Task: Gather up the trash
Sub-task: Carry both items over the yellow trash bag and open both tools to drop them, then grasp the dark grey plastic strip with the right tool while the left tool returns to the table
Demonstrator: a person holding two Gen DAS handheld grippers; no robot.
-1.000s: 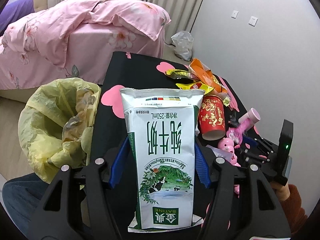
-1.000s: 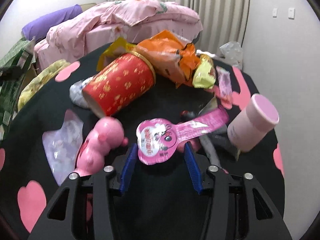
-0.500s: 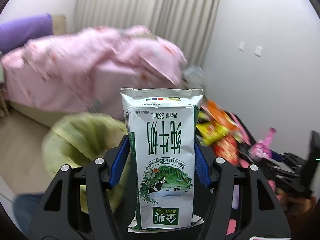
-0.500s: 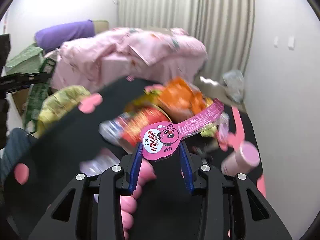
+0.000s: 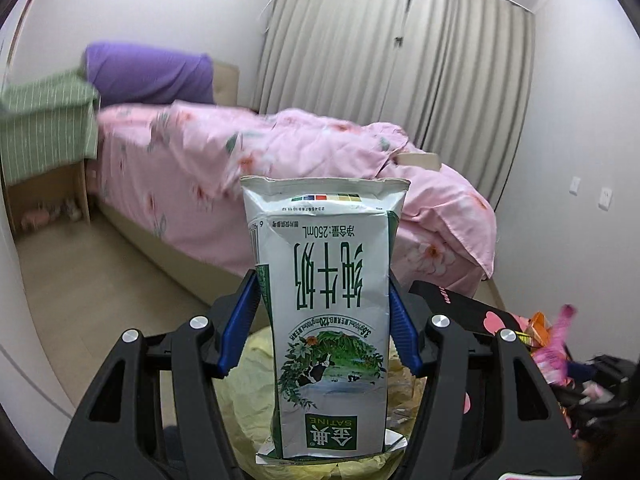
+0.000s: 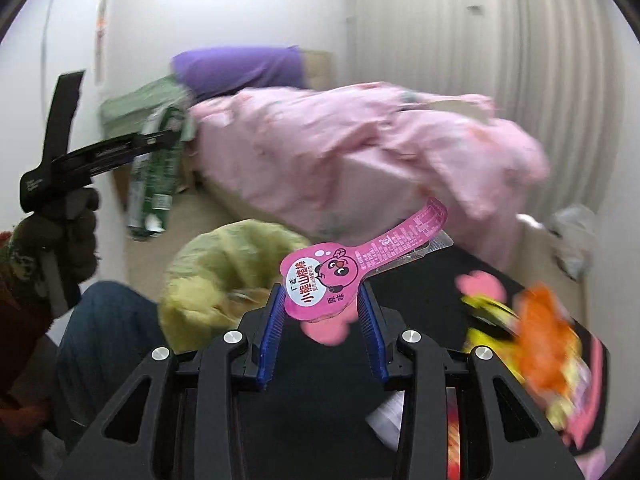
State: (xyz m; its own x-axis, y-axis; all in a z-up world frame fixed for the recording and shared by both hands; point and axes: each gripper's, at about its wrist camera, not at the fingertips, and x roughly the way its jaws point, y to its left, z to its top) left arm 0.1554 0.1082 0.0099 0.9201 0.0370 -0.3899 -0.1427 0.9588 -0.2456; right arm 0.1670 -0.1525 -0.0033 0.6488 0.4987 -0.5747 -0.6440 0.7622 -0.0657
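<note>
Left gripper (image 5: 324, 316) clamps milk carton (image 5: 326, 320) above bag rim (image 5: 248, 392); right gripper (image 6: 322, 312) pinches pink wrapper (image 6: 320, 284).

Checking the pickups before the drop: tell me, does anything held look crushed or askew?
Yes. The milk carton in the left gripper is upside down, its top flattened. The pink snack wrapper juts sideways from the right gripper.

Each black plastic tool (image 5: 324, 320) (image 6: 322, 334) has blue ribbed pads (image 5: 236, 328) and silver screws (image 6: 234, 337). The person wears a dark knitted glove (image 6: 76, 236) and blue ribbed trousers (image 6: 108, 344).
</note>
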